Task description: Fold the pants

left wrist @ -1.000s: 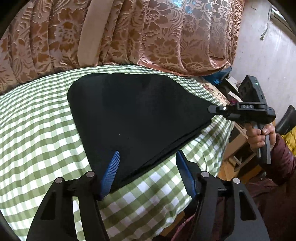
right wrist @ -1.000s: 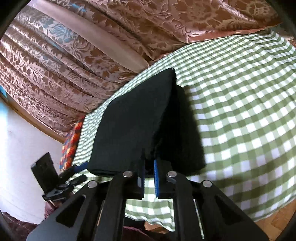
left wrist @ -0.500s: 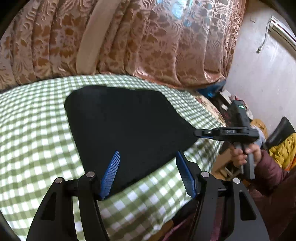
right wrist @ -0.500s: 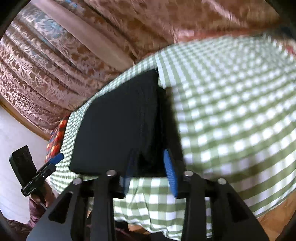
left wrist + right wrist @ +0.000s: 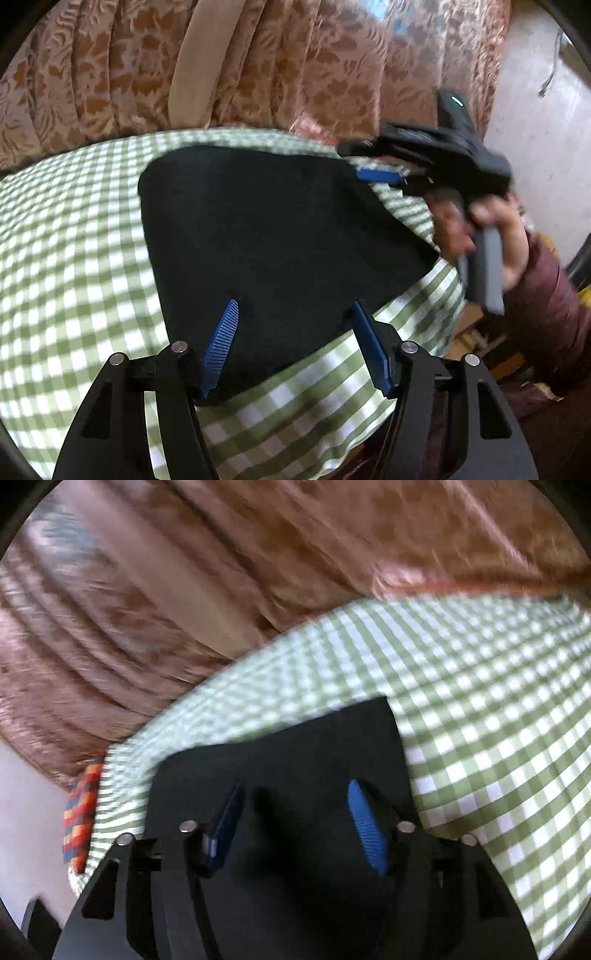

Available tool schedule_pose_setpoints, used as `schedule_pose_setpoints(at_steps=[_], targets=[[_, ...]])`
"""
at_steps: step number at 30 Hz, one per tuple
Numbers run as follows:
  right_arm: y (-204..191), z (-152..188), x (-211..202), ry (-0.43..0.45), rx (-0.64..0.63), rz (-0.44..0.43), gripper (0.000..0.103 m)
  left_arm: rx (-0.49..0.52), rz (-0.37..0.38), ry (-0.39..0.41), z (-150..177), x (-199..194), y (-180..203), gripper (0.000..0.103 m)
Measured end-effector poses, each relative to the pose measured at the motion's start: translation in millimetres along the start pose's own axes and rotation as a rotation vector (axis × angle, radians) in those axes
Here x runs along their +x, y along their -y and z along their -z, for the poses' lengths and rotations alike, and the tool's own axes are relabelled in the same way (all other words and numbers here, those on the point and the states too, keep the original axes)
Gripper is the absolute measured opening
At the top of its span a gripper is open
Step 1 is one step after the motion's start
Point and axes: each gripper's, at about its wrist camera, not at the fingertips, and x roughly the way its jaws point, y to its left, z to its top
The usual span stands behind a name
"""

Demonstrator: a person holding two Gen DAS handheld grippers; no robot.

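The black pants point(image 5: 273, 236) lie folded into a flat, compact shape on the green-and-white checked cloth point(image 5: 66, 266). My left gripper point(image 5: 295, 314) is open and empty, hovering over the near edge of the pants. My right gripper point(image 5: 295, 794) is open and empty above the pants point(image 5: 314, 746). It also shows in the left wrist view point(image 5: 380, 175), held in a hand at the far right edge of the pants, with its blue fingers over the fabric.
A brown patterned curtain point(image 5: 258, 62) hangs behind the table. A colourful checked item point(image 5: 79, 812) lies past the table's left end in the right wrist view. The table's edge drops off at the right near a white wall point(image 5: 535, 122).
My right gripper has let go of the pants, opened wide and swung up and over them. The pants now lie flat. My left gripper stayed open.
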Motion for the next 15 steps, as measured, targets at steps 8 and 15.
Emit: schedule_pose_setpoints(at_steps=[8,15], targets=[[-9.3,5.2,-25.8,0.034,-0.090,-0.014,0.048,-0.091,0.075,0.043,-9.4,-11.6,-8.1,0.062],[-26.6,32.6,-58.1,-0.003,-0.243,-0.055,0.048,-0.138,0.001,0.102,-63.1,-9.0,-29.2,0.062]])
